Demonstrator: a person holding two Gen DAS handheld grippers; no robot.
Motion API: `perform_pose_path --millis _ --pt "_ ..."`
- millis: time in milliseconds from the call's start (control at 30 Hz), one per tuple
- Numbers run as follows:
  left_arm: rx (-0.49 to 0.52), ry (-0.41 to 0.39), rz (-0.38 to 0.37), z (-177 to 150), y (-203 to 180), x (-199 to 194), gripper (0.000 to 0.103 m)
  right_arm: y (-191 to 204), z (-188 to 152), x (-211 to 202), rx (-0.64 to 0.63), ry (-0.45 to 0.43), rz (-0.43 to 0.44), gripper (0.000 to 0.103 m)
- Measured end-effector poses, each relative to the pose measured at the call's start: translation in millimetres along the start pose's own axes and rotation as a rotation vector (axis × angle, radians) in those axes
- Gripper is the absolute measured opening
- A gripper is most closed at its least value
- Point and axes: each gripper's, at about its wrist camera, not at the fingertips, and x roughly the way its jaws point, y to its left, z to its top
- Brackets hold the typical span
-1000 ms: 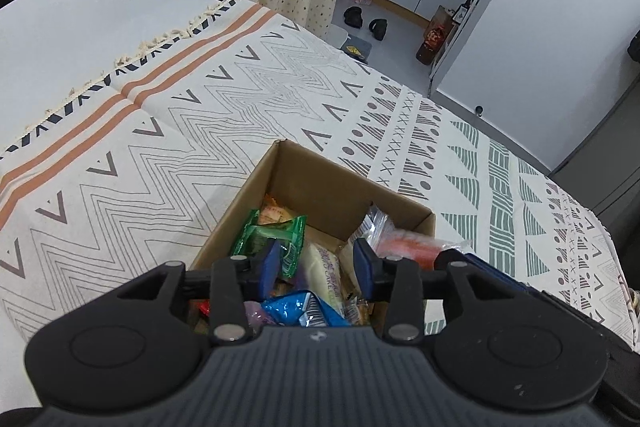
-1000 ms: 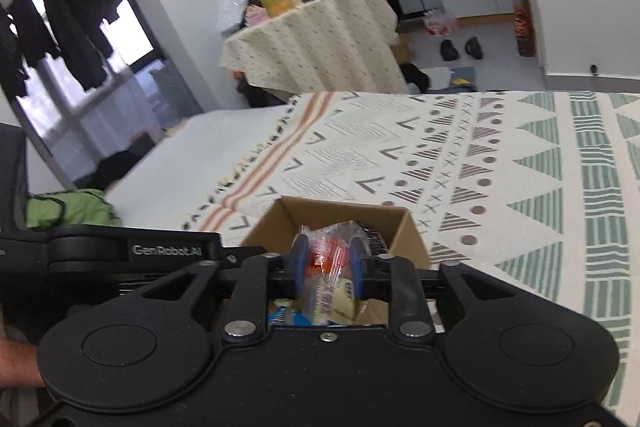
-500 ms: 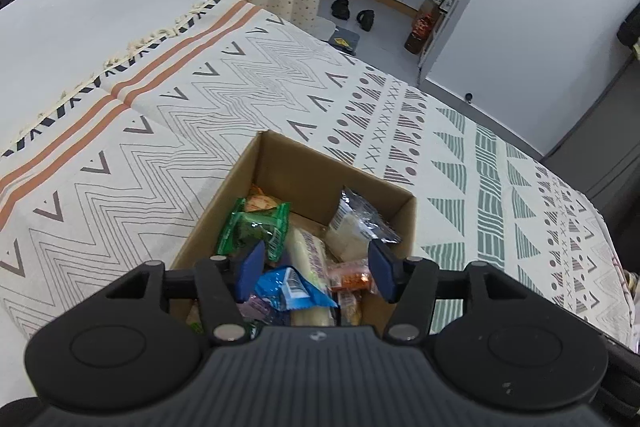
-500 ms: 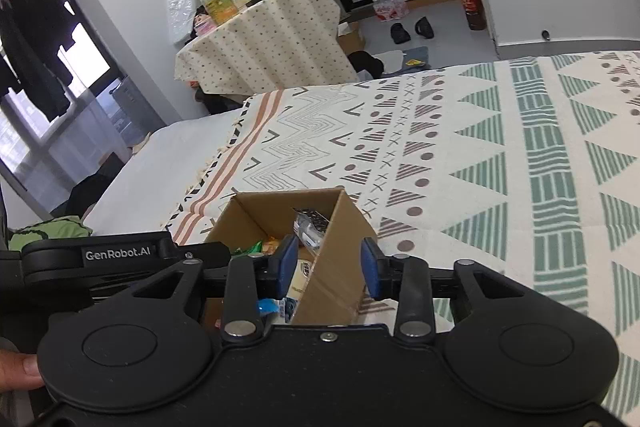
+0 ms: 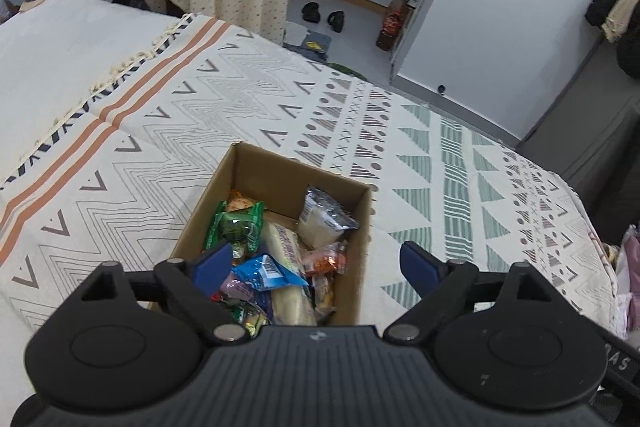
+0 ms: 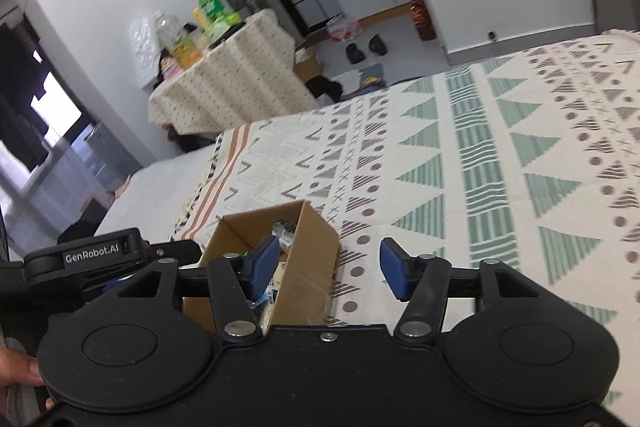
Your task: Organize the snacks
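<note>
- Far left in the left wrist view is plain white bedding (image 5: 60, 39), then the patterned blanket (image 5: 168, 115) that covers the rest of the bed.
- The cardboard box (image 5: 362, 227) sits on that blanket, open at the top and pretty much full of snacks.
- Inside the box from left to right: a green packet (image 5: 236, 227), a pale yellowish bar (image 5: 286, 247) with a blue packet (image 5: 266, 273) lying over it, a little orange wrapper (image 5: 324, 261), and a silver-topped pouch (image 5: 326, 221) leaning in the far right corner.
- The left hand-held gripper (image 5: 316, 263) is spread wide with nothing in it. Its left pad is over the box, its right pad out past the box's right wall.
- The right hand-held gripper (image 6: 328, 269) is also wide apart and empty. It's hovering by the box's right wall, left pad over the snacks and right pad over the blanket.
- A bit of a hand (image 6: 18, 371) shows at the bottom left edge of the right wrist view.
</note>
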Motion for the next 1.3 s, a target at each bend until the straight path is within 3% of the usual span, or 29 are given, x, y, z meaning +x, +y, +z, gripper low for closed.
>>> perform_pose_path --millis 100,533,667,1300 --pt "0.022 0.001 -0.016 -1.9 -5.5 -9.9 0.095 -1.3 1.3 -18.7 0.013 -0.030 -0.017 0.067" --pt "0.079 -0.001 -0.046 -10.9 -7.4 -56.4 0.102 15.5 -2.8 -77.5 0.020 -0.111 -0.041 0.089" --pt "0.101 -0.015 -0.065 -14.1 -6.1 -72.2 0.103 21.0 -7.4 -92.5 0.019 -0.136 -0.055 0.103" --pt "0.228 -0.074 -0.145 -46.1 -9.0 -132.8 0.103 41.8 -35.4 -153.5 -0.033 -0.187 -0.132 0.103"
